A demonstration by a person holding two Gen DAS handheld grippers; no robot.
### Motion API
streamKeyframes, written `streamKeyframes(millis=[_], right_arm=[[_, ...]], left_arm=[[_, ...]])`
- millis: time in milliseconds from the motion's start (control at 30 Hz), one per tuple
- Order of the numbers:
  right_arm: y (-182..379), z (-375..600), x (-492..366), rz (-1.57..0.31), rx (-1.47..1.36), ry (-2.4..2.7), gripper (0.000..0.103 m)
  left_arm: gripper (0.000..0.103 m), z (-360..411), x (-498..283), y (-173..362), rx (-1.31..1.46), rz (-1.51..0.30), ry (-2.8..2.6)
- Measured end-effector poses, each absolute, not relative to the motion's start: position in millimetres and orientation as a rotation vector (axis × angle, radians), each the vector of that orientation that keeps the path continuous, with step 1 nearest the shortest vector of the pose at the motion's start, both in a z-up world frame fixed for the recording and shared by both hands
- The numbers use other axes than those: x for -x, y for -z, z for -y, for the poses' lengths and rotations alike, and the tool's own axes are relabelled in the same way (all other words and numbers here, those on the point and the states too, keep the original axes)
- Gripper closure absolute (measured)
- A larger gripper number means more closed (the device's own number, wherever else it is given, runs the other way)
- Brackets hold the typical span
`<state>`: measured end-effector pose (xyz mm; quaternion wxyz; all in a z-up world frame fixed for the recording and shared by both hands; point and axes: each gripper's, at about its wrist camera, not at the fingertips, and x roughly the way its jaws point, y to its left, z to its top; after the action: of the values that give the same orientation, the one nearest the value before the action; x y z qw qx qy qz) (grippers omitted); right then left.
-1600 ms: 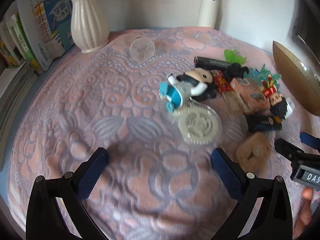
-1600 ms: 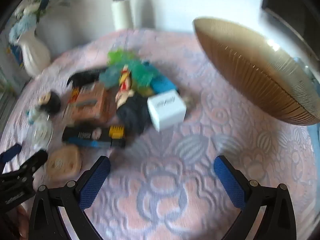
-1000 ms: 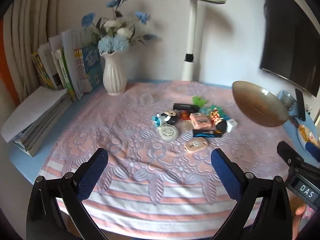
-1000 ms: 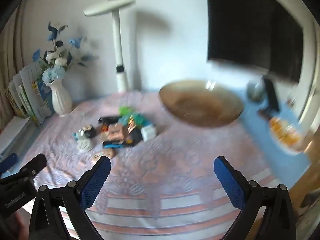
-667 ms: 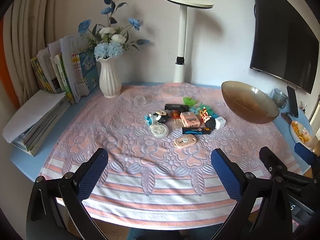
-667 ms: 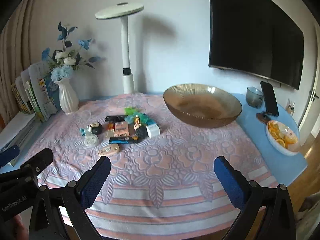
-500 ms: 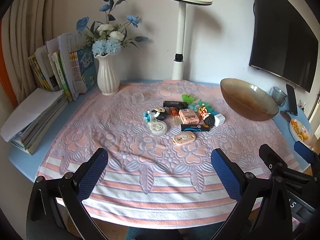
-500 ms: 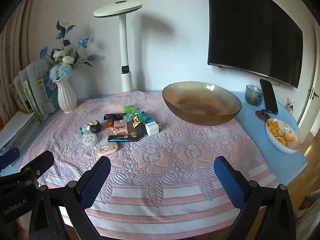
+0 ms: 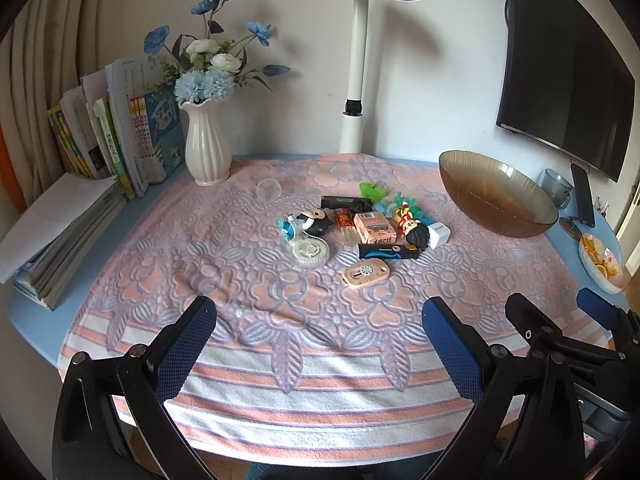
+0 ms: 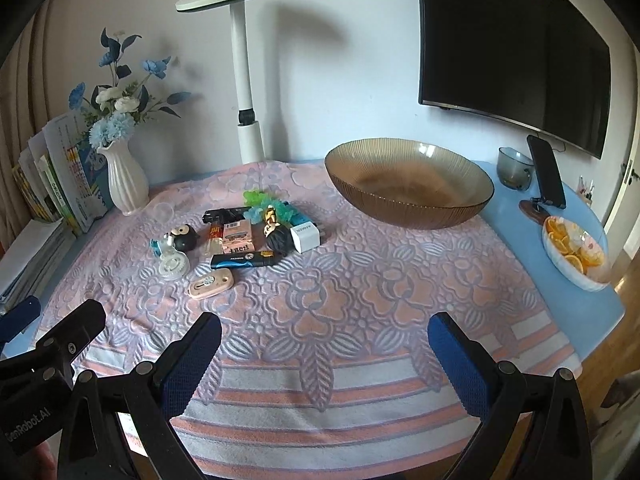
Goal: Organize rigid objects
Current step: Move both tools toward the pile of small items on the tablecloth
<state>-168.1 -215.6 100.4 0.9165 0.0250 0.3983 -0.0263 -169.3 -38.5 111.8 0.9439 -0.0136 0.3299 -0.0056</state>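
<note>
1. The left gripper (image 9: 318, 344) hangs over the near edge of the table, its fingers (image 9: 188, 344) spread wide and grasping nothing.
2. The right gripper (image 10: 324, 356) is held the same way beside it, blue pads (image 10: 456, 364) released and far apart, nothing between them.
3. Well ahead of both pairs of fingers, a cluster of small objects lies on the pink tablecloth (image 9: 280, 320).
4. Nearest the left fingers in that cluster is a pink oval gadget (image 9: 365, 273); just behind it lies a dark blue bar (image 9: 388, 251).
5. Left of the bar is a white gear-shaped disc (image 9: 309, 252), and behind that a black-and-white figurine (image 9: 314, 222) with a blue part.
6. A pink box (image 9: 374, 227) sits in the middle of the pile, with a dark-haired doll (image 9: 414, 230) and a white charger (image 10: 305, 236) just to its right.
7. A black bar (image 9: 345, 201) and green and teal plastic pieces (image 9: 374, 191) lie at the back of the pile.
8. A brown glass bowl (image 10: 408, 182) stands ahead and to the right of the fingers, apart from the pile and empty.
9. A clear cup (image 9: 269, 189) rests ahead on the left, near a white vase (image 9: 206, 152).
</note>
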Motion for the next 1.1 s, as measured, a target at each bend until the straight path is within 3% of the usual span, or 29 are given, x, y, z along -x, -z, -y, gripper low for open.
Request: streamKeyframes(millis=[1100], right_arm=[[-102.3,213.5,164.7,-0.832,-0.039,0.069,0.000]], left_arm=[[0.001,39.8,170.8,-108.1,0.039,-0.674,0.071]])
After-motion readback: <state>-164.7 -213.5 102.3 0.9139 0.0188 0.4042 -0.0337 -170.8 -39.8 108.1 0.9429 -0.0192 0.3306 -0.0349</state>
